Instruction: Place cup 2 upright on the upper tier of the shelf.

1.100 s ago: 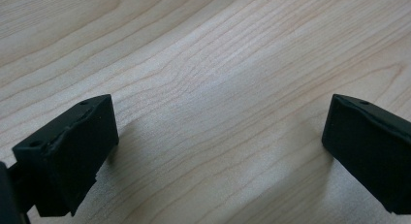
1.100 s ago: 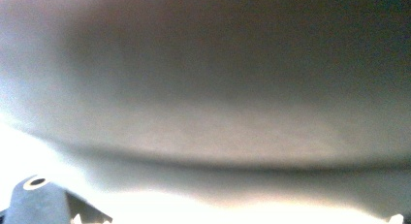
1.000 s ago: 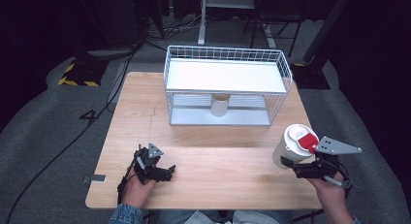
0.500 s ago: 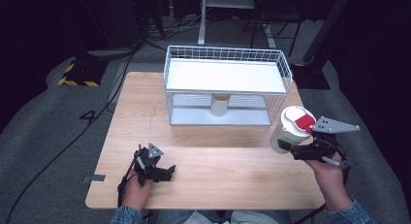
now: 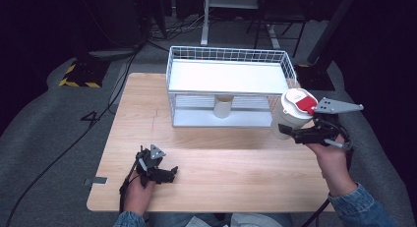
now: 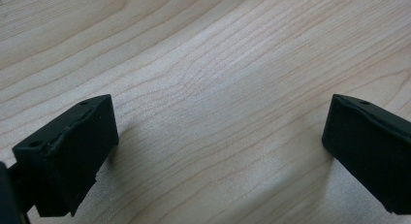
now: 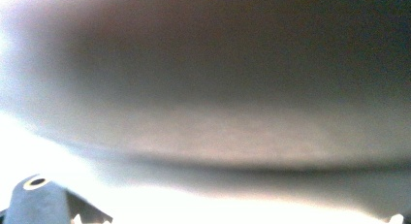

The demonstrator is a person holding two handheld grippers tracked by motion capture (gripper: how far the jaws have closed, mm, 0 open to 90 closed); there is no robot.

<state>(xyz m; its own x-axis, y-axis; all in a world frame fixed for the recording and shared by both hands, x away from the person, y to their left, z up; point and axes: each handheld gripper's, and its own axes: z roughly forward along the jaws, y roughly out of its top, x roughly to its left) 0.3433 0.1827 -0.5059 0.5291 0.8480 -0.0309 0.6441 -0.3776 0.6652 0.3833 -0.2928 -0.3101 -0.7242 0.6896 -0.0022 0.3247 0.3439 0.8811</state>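
Observation:
A white cup (image 5: 284,120) with a white lid and a red tab hangs in the air just off the right end of the wire rack (image 5: 226,77). My right gripper (image 5: 289,132) is shut on the cup's lower wall, coming in from the right. In the right gripper view the cup's wall (image 7: 218,112) is a close blur across the picture. A second, plain cup (image 5: 223,106) stands on the rack's lower level under the white shelf. My left gripper (image 5: 169,173) rests low at the table's front left. Its jaws stand wide open over bare wood (image 6: 218,136).
The wooden table (image 5: 221,158) has free room between the rack and its front edge. The rack's top shelf is a white tray with a wire rim. Around the table lie grey floor, cables and dark stands.
My right hand has lifted the cup off the table's right side and carried it up and a little left, toward the rack's right end. The left hand has stayed put.

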